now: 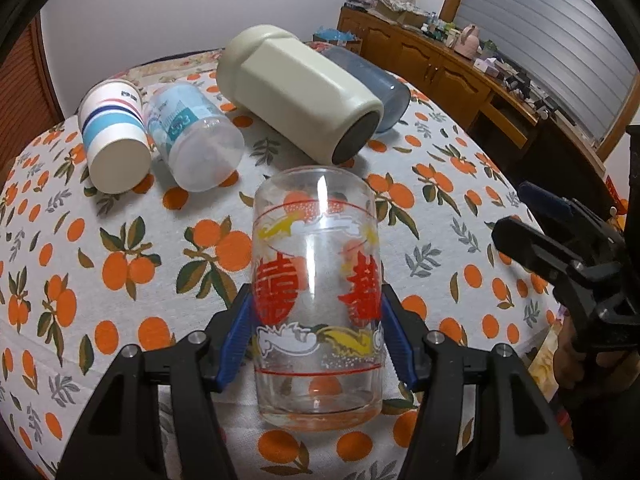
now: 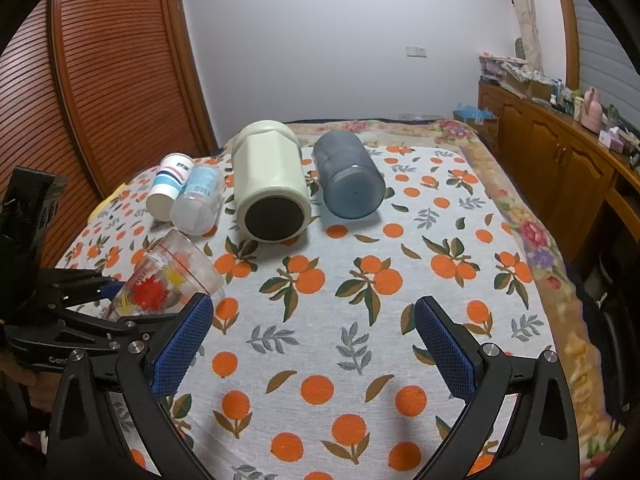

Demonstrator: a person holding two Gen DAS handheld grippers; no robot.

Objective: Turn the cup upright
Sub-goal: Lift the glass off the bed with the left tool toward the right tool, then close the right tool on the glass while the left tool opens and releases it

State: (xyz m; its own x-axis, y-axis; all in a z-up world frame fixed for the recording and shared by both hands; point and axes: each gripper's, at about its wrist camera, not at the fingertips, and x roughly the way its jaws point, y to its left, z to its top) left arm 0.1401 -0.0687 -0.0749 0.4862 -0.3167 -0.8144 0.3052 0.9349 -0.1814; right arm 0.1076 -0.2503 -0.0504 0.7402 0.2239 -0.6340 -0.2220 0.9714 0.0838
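Observation:
A clear glass cup point(image 1: 316, 300) with red characters and yellow and white print sits between the blue pads of my left gripper point(image 1: 316, 336), which is shut on it. In the right wrist view the same glass point(image 2: 168, 276) is tilted, lifted off the cloth, with the left gripper point(image 2: 120, 304) around it. My right gripper point(image 2: 312, 344) is open and empty above the orange-print tablecloth point(image 2: 360, 320); it also shows at the right of the left wrist view point(image 1: 532, 216).
Several cups lie on their sides at the back: a striped paper cup point(image 1: 114, 136), a clear plastic cup point(image 1: 192, 136), a cream tumbler point(image 1: 300, 92), a blue-grey cup point(image 1: 372, 80). A wooden sideboard point(image 1: 460, 68) stands to the right, a slatted wooden door point(image 2: 100, 80) to the left.

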